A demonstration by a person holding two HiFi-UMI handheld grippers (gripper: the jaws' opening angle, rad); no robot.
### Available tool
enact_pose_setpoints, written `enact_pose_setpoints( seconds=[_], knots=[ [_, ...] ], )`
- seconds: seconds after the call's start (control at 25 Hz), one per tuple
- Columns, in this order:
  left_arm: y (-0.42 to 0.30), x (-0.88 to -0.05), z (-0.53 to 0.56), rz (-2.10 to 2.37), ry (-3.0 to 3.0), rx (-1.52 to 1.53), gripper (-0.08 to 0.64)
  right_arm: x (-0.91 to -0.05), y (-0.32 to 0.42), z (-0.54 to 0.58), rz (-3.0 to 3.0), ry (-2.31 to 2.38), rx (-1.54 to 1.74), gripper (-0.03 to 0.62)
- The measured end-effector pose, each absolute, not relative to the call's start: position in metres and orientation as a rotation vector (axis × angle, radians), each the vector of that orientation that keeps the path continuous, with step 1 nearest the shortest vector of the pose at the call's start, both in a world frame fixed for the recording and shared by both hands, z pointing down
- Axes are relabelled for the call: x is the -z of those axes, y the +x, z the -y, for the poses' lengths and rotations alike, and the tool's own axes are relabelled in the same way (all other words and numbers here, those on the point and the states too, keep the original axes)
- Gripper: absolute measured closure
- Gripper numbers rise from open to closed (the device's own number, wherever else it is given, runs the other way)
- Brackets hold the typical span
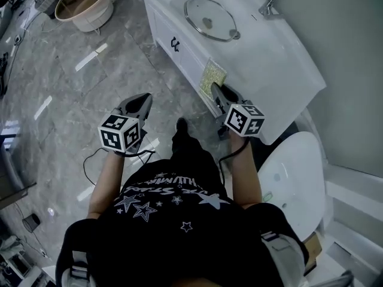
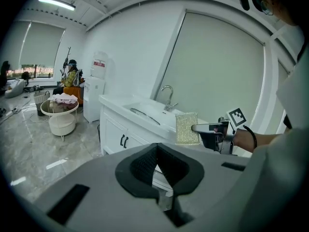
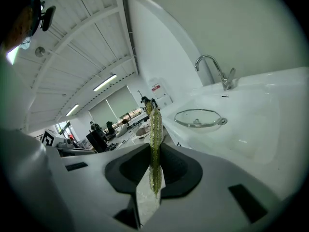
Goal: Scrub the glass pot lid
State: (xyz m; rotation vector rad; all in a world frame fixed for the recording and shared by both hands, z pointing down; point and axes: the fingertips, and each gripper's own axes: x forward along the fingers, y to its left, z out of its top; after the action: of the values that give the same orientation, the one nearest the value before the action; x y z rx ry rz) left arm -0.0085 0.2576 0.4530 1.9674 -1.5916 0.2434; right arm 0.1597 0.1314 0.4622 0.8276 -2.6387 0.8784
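While glass lid [image 1: 209, 18] lies in sink [image 1: 250, 26], right claw [image 1: 215, 88] grasping sponge [image 1: 212, 75], left claw [image 1: 146, 97] clenched empty

Glass lid [image 1: 209, 18] rests, seemingly, in vanity basin [image 1: 246, 12].

The only lettering is white print among stars on the black shirt [image 1: 173, 190], low in the head view's centre; it lies upside down and creased, and one word looks like "STARS", the rest unreadable. The left cube [image 1: 121, 133] and right cube [image 1: 245, 119] bear black-and-white square markers without letters. At left in the left gripper view, the water dispenser [image 2: 94, 93] carries a red label, too small to read.
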Motion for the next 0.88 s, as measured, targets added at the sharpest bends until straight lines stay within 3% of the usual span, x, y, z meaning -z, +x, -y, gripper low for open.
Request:
enact_pose_setpoints(
  seconds=[0.88],
  knots=[
    [-0.044,-0.442,-0.104,1.677,1.897,-0.237,0.552,-0.467,0.146,0.051,2.622,0.860,-0.866,0.529]
  ],
)
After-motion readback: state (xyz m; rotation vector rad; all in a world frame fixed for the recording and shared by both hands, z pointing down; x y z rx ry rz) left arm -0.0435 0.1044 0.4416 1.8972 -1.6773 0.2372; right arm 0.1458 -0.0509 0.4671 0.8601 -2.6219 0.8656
